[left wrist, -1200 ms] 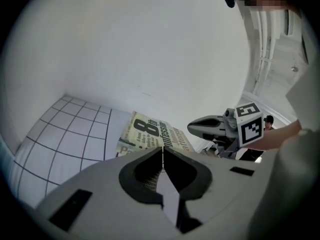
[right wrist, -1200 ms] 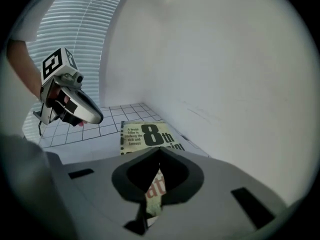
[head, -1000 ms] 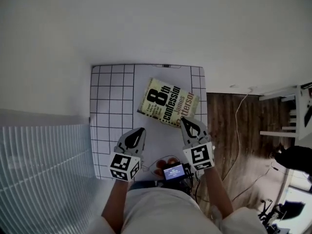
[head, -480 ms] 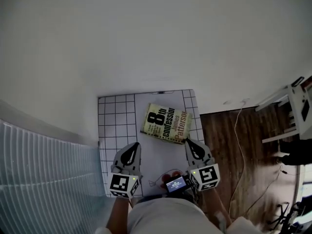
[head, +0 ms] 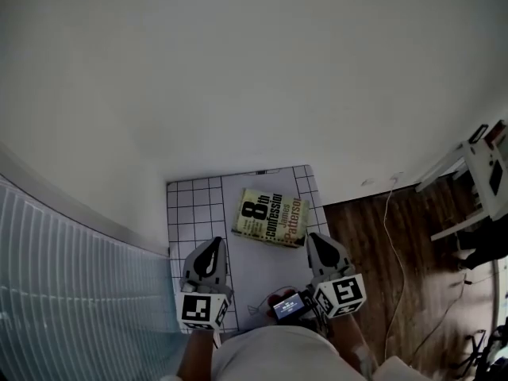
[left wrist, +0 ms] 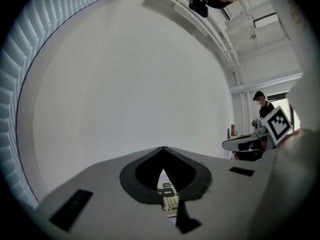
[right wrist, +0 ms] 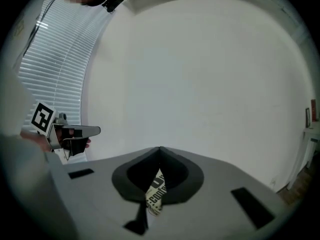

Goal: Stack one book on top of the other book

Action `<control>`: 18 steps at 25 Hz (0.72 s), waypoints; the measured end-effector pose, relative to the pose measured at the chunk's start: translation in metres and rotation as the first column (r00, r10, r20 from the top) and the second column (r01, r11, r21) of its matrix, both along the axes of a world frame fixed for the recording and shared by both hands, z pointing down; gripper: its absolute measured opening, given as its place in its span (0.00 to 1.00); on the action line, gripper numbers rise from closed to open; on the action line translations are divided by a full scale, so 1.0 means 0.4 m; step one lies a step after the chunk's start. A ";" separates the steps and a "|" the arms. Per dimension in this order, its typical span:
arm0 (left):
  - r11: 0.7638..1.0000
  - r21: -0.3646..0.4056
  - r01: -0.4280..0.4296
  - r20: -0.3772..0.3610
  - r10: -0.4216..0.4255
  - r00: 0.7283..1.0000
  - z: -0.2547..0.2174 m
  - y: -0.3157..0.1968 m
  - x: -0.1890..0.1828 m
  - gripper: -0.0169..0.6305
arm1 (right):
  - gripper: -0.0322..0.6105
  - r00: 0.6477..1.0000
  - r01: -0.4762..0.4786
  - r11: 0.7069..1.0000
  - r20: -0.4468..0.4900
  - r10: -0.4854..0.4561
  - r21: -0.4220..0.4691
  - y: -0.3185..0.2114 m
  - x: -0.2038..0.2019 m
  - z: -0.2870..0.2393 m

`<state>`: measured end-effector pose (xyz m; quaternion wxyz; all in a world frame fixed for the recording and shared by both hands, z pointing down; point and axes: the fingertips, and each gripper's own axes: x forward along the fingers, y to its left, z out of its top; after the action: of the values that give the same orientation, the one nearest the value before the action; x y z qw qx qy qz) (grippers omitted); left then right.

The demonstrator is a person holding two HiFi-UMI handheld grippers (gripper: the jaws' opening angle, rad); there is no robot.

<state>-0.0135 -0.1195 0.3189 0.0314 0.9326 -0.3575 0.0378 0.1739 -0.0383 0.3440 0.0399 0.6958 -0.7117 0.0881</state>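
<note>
- Right now, closest to you, the small screen device [head: 287, 303] sits at your waist between your forearms. There it is clear of the work surface.
- Your left gripper [head: 213, 244] hangs over the near edge of the gridded mat [head: 189, 213]. Its jaws are pressed fully together and hold nothing. In the left gripper view, only a sliver of printed cover shows through the slit past the tips.
- Your right gripper [head: 315, 238] mirrors it on the other side. It is closed tight and empty, with the same narrow strip of lettering showing well beyond its tips.
- Both grippers point roughly level toward the wall and flank the book without touching it. To me this looks like a hands-off pose, not an approach, since closed jaws could not take a book's edge.
- The book [head: 271, 217] lies flat and cover up on the plain white middle of the mat. It sits toward the right side, turned somewhat askew to the grid lines. The large "8th confession" title faces you.
- Only one cover shows. From this height I cannot tell whether the second book lies squarely beneath it. With no other book in sight, my guess is that the stack is already made.
- Beyond the mat rises a bare white wall [head: 238, 70]. Wooden floor [head: 373, 236] lies to the right and slatted blinds [head: 71, 292] to the left.
</note>
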 end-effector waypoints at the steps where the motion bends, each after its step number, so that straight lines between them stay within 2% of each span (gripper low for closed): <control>1: 1.000 0.003 0.000 -0.007 0.000 1.000 -0.005 -0.001 0.001 0.04 | 0.06 1.000 -0.005 1.000 -0.002 0.005 0.003 0.001 0.004 -0.005; 4: 1.000 0.000 -0.010 -0.005 0.010 1.000 -0.015 -0.001 0.017 0.04 | 0.06 1.000 -0.018 1.000 -0.002 0.018 0.006 0.003 0.015 -0.010; 8: 0.999 0.018 -0.042 0.075 0.040 0.996 -0.004 0.011 0.048 0.04 | 0.06 0.999 -0.032 0.999 -0.005 0.032 -0.007 -0.001 0.023 -0.004; 18: 0.999 -0.029 -0.034 0.056 0.036 0.998 0.014 0.000 0.059 0.04 | 0.06 0.999 -0.051 0.998 -0.005 0.051 -0.025 -0.004 0.065 0.014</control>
<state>0.0100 -0.1193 0.3246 0.0336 0.9368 -0.3413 0.0698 0.2000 -0.0397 0.3495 0.0479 0.7133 -0.6925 0.0966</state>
